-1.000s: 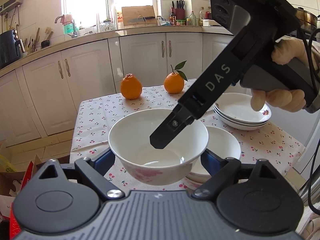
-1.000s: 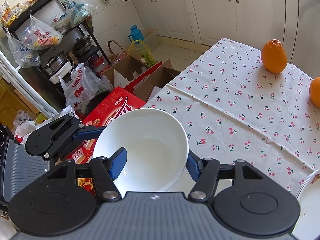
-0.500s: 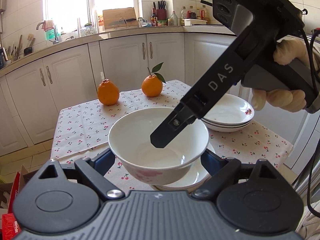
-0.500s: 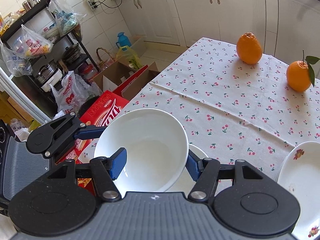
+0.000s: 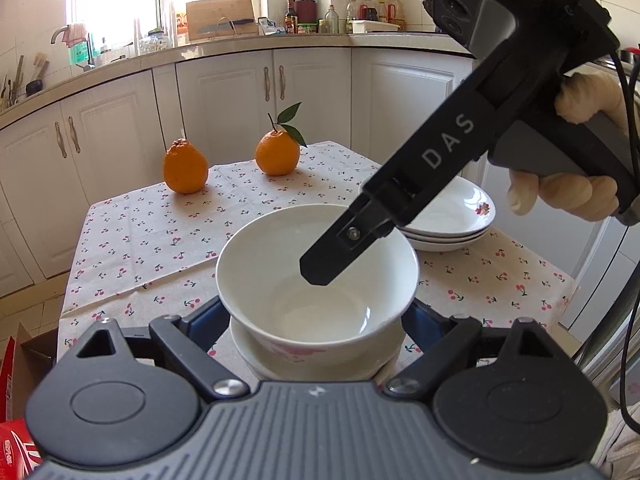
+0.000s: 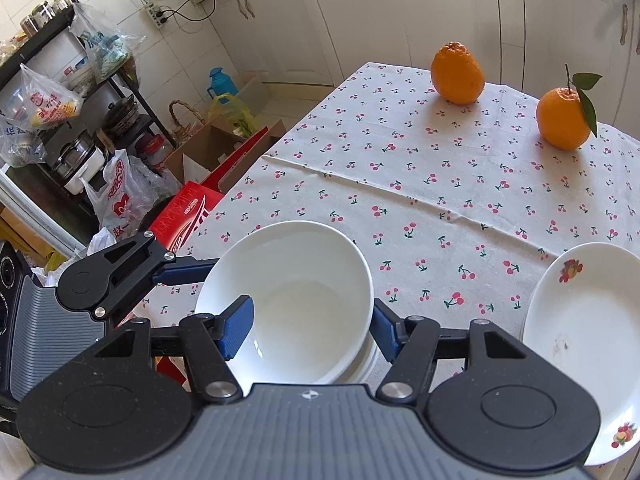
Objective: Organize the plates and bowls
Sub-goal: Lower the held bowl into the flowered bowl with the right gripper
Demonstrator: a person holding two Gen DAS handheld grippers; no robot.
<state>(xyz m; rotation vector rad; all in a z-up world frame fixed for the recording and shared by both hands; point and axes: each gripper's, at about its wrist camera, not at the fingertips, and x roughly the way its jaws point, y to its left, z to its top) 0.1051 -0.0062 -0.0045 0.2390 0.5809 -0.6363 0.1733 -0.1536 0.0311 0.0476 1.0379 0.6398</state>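
Note:
A white bowl (image 5: 316, 280) with a pink flower print sits inside a second white bowl (image 5: 256, 350) on the table. My left gripper (image 5: 316, 320) clasps the top bowl's outside from both sides. My right gripper (image 6: 308, 324) pinches the same bowl's (image 6: 296, 304) rim, one blue pad (image 6: 238, 326) inside and one outside. In the left wrist view the right gripper's black finger (image 5: 340, 248) reaches into the bowl. A stack of white plates (image 5: 452, 216) with flower prints stands to the right; it also shows in the right wrist view (image 6: 580, 340).
Two oranges (image 5: 185, 166) (image 5: 278, 154) stand at the table's far side on the cherry-print cloth (image 6: 420, 184). White cabinets (image 5: 224, 100) lie behind. Boxes and bags (image 6: 192, 216) crowd the floor left of the table.
Both grippers carried the bowl rightward over the table and lowered it into the second bowl. The grips look unchanged.

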